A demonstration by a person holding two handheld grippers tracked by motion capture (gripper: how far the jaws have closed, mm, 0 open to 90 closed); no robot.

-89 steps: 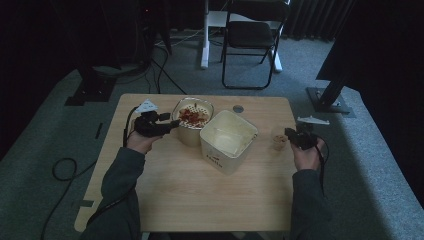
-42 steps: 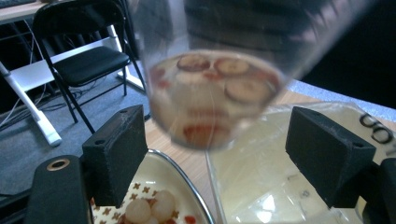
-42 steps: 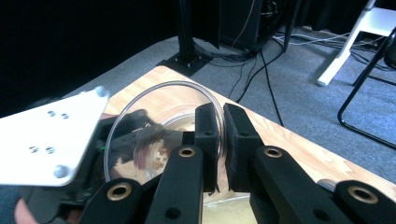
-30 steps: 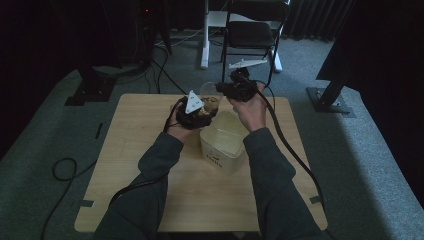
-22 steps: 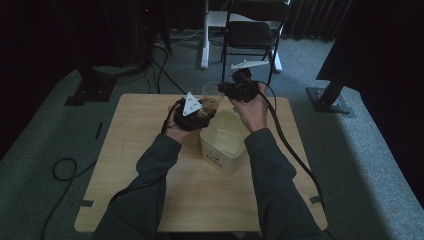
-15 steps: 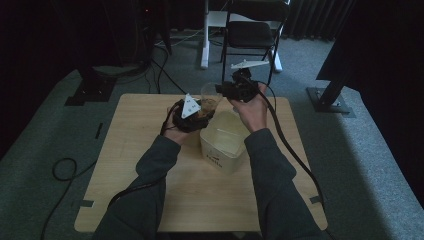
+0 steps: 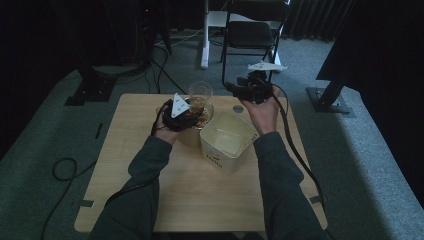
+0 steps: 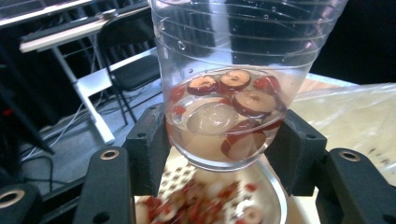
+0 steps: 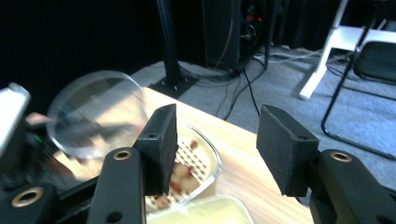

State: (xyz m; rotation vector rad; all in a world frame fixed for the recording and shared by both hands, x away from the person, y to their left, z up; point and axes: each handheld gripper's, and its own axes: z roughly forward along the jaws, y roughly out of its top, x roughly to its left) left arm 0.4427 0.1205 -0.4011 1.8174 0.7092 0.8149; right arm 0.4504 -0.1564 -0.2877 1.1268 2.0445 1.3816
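While the left gripper clamps a clear plastic cup of sliced red fruit in liquid just above the glass bowl, the right gripper hangs beside it, jaws just opened with nothing between them, above the cream tub on the table

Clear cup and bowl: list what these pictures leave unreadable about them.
- Clear cup: its rim is cut off by the top edge of the left gripper view.
- Glass bowl: blurred in the left gripper view, partly hidden behind the cup and the left tongs.
- Bowl in the high view: mostly covered by the left hand.
- Small round thing: too small to identify.
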